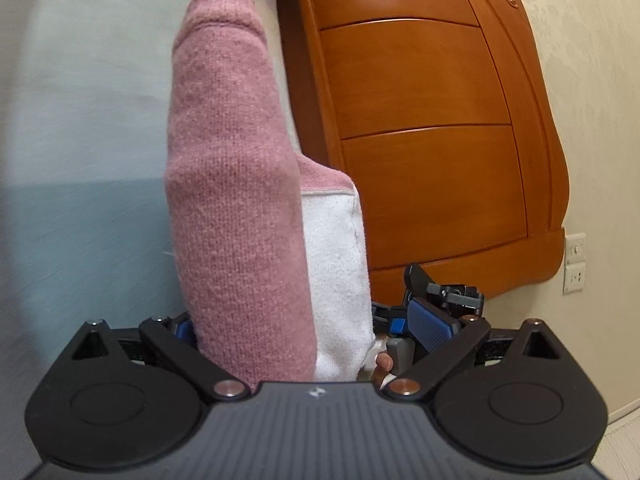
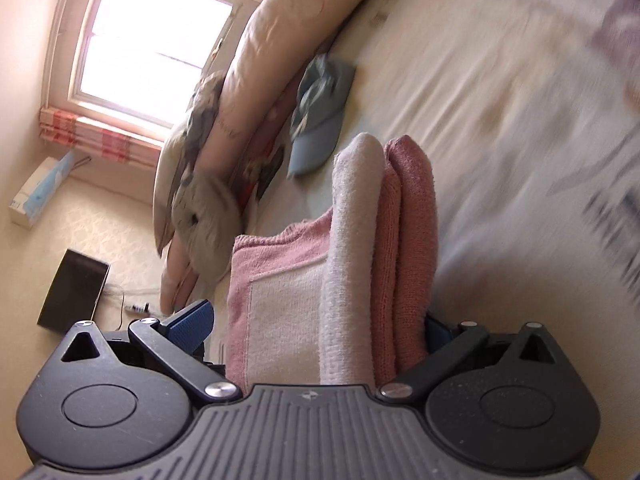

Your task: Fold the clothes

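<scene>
Between both grippers (image 1: 304, 336) (image 2: 320, 332): fuzzy pink-white knit sweater (image 1: 228, 200), folded thick; claws spread wide, clamping uncertain. Blue cap (image 2: 320, 120) at 12 o'clock.

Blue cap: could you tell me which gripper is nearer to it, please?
Right, probably. The blue cap lies just beyond the right gripper, past the sweater; the left gripper view does not show it.

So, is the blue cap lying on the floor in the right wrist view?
No, the blue cap lies on the bed sheet, beside the rolled quilt.
</scene>
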Available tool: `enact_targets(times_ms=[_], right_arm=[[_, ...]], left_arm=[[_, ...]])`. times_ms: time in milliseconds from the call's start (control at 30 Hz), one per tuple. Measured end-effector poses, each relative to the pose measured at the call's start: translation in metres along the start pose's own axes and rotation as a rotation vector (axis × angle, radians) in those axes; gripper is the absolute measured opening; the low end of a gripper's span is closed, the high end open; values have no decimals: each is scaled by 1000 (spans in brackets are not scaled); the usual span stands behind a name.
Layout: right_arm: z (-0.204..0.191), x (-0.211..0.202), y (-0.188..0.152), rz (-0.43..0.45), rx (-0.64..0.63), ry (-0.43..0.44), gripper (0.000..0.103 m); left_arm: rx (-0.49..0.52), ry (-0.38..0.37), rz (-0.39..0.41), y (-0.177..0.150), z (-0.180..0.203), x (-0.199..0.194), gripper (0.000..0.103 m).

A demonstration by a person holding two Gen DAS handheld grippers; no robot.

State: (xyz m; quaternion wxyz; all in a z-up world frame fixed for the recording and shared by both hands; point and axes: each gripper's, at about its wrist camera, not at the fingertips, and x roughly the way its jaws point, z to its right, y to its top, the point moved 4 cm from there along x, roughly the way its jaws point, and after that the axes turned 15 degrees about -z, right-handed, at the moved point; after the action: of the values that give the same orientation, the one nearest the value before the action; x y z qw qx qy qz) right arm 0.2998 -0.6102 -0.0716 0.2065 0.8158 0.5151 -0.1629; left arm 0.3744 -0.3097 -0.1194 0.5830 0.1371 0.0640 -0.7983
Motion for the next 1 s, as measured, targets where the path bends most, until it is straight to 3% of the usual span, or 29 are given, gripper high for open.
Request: enact_targets(times_ms=[200,367,500,633,733,833,867,1000], right_arm=[[33,-43,50,60,11,-45,103],[67,-46,66,69,41,-92,103],[87,-44,55,97,38,-223,103],[63,-74,35,193,-76,-353,103],[27,-91,16,256,-180,-288,103],[6,-76,-6,190,-255,-169,103],[7,-67,-12,173,-267,-189,103],[40,-42,-16,119,-212,-388,102]], left_arm=[[5,-54,-12,33,-5,45,98],[-33,-15,-13,34,-29,60,98],[11,127,-44,16,-39,39,97],[173,330,-12,-16,-23,-12,97],[266,450,6,-35,-11,-40,97],[316,526,15,-48,0,-52,98],[327,546,18,-60,-2,-59,98],[348,617,23,-46,11,-51,98]])
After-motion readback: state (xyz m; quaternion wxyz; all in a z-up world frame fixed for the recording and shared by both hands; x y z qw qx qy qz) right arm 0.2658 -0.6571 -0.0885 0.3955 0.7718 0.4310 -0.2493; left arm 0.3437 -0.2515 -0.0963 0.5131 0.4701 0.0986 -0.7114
